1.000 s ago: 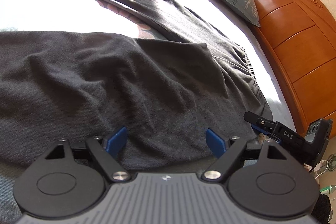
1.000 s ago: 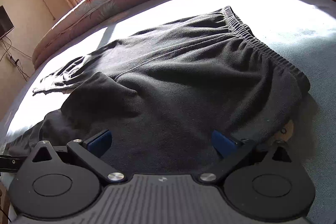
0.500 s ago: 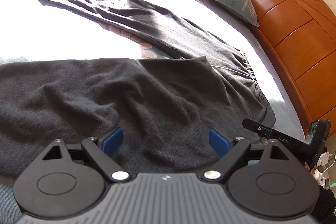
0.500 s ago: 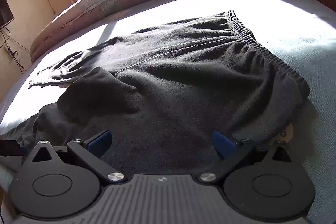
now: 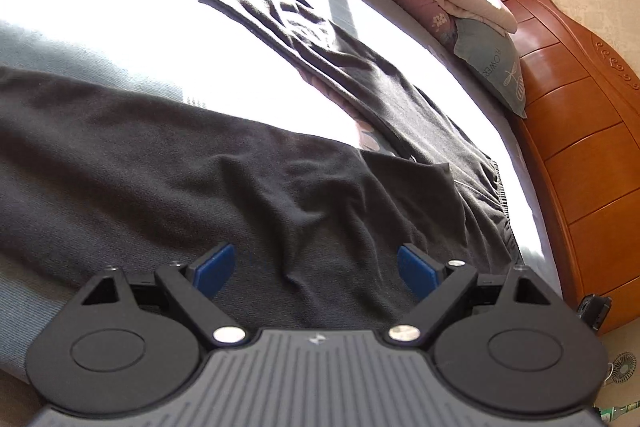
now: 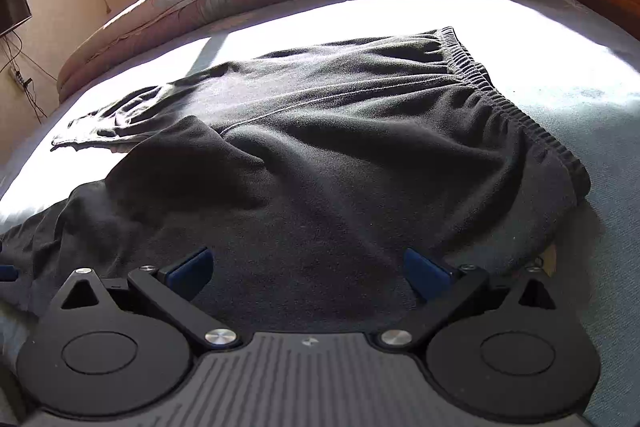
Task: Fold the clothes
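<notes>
Both hand-held grippers spread above the dark grey knit trousers on the pale blue bed.

Left hand-held gripper and right hand-held gripper stand wide apart, clamping nothing. We note legs splayed, one crumpled; we judge a shallow pinch could catch one layer and drag the fold crooked.

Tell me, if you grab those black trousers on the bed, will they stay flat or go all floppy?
Probably floppy: the black trousers already lie in soft wrinkles and folds on the bed. The far leg would likely trail and drag behind, since it stretches away. The thick gathered waistband may give a firmer hold than the thin cloth.
</notes>
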Tool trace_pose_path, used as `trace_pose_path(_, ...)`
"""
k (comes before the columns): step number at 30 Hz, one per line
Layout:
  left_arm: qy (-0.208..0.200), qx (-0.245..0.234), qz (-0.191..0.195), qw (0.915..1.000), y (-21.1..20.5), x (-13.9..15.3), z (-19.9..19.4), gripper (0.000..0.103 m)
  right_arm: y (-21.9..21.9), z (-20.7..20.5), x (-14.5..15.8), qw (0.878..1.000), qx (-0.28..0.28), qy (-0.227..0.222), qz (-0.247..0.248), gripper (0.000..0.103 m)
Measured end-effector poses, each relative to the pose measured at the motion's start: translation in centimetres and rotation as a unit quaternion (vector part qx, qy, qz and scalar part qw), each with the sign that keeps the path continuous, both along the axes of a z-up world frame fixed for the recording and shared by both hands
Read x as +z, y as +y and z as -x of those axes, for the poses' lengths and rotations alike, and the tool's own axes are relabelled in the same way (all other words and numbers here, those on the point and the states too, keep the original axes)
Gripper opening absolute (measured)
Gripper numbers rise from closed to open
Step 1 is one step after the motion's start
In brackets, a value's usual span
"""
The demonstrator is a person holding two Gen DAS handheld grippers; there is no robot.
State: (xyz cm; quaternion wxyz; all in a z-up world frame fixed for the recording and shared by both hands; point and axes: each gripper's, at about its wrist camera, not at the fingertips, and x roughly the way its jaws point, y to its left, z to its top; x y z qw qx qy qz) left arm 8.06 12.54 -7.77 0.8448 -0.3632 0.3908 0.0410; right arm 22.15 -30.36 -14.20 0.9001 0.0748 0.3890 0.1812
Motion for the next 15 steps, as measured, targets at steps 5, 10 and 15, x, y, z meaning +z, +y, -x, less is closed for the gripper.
trace_pose_path(5,0.012,0.1,0.029,0.9945,6.6,-0.1,4.4,0.088,0.0,0.0,0.0,1.0,-0.002,-0.002,-0.002,0.103)
trace_pose_path(10,0.026,0.174,0.068,0.982,10.6,-1.9,8.3,0.087,0.0,0.0,0.0,1.0,-0.003,-0.003,0.001,0.103)
trace_pose_path(15,0.008,0.226,0.125,0.9661,12.6,-4.8,10.4,0.084,0.3,0.0,0.0,1.0,-0.005,-0.003,0.007,0.103)
